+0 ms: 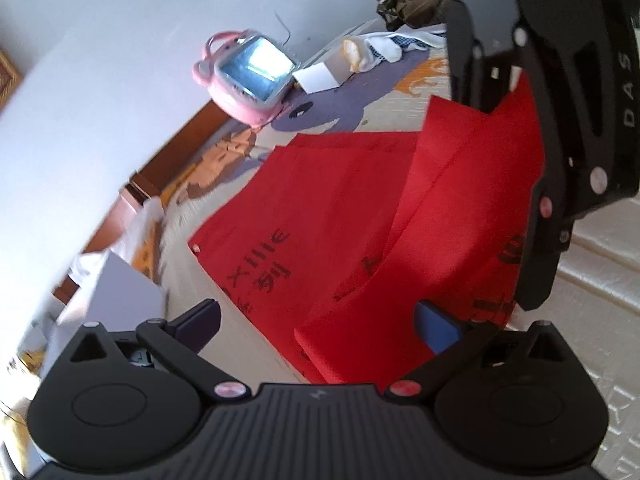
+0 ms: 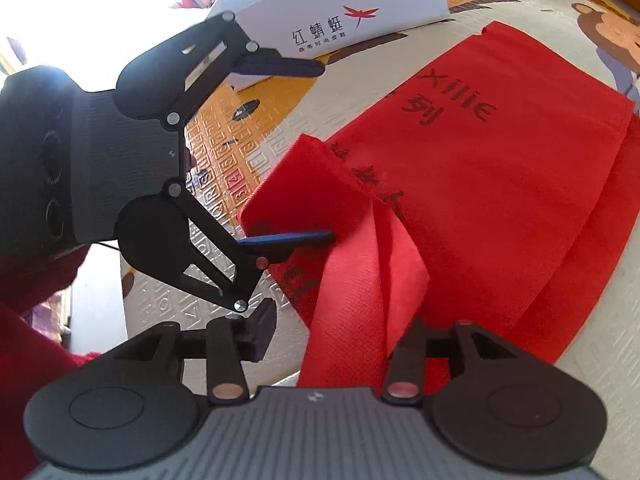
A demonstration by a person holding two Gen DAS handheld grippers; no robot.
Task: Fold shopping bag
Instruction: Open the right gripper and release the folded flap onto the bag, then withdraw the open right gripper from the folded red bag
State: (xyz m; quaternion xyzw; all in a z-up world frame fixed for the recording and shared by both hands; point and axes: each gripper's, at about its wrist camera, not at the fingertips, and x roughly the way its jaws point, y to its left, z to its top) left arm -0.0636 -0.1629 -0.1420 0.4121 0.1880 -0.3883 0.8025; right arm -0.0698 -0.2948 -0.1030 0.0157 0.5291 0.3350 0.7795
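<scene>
Between the fingers of the right gripper (image 2: 324, 340), in the right wrist view, a fold of the red shopping bag (image 2: 472, 208) is seen rising toward the camera; the fingers are spread apart and the cloth is not pressed by the left one, while contact at the right finger cannot be told. Just beyond, the left gripper (image 2: 308, 152) is seen from the side with its fingers wide apart, the lower blue-padded finger (image 2: 288, 238) laid against a turned-over corner of the bag. From the left wrist view, the same fingers are seen apart, with the bag's near edge lying between them. The bag is spread on a patterned mat (image 2: 248, 148) printed with letters and cartoon animals. Farther off, a white box (image 2: 340, 4) with red and black print is set at the mat's edge, and a pink toy television (image 1: 248, 76) is stood against a pale wall (image 1: 100, 60).
</scene>
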